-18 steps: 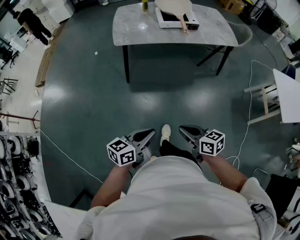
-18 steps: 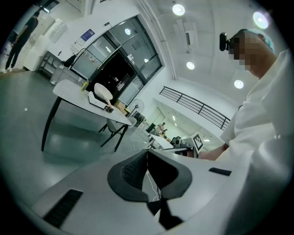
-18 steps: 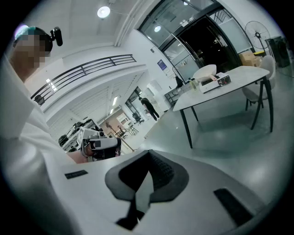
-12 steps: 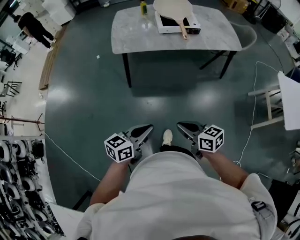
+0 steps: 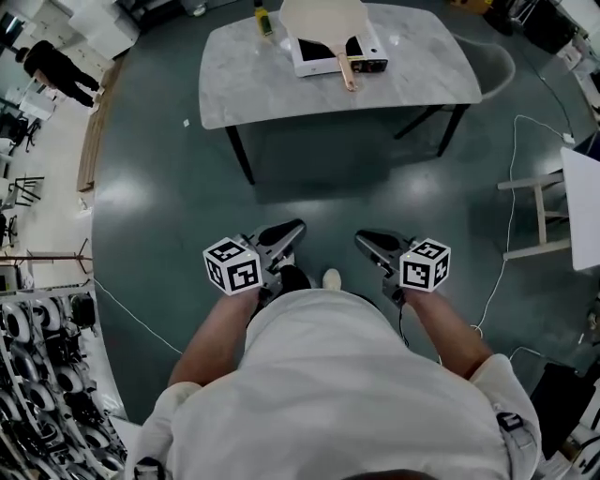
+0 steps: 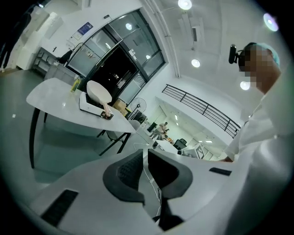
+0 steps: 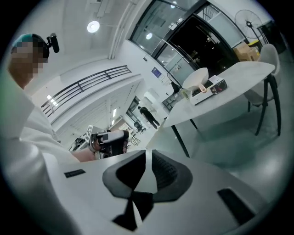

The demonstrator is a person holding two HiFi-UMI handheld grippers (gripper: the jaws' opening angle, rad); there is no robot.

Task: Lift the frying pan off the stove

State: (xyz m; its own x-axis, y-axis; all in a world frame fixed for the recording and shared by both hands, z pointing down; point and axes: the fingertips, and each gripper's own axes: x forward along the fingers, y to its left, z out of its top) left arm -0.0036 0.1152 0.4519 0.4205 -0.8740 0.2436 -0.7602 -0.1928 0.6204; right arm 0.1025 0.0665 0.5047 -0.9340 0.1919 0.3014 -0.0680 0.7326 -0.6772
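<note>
1. Pale round frying pan [image 5: 319, 17] with wooden handle sits on boxy white stove [image 5: 314, 64], on grey marble-look table [image 5: 253, 89] at 12 o'clock; pan's far rim cropped.
2. Left gripper [image 5: 292, 231] and right gripper [image 5: 367, 244]: both clenched, empty.

No legible text, brand or number found. Cubes on left gripper [image 5: 292, 231] and right gripper [image 5: 364, 241] carry square black-and-white marker patterns only. Blue wall sign [image 6: 84, 28], upper left of left gripper view, too small to read

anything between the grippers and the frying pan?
Head view: just open floor, then the near part of the table top. The frying pan sits on the stove at the far edge.
</note>
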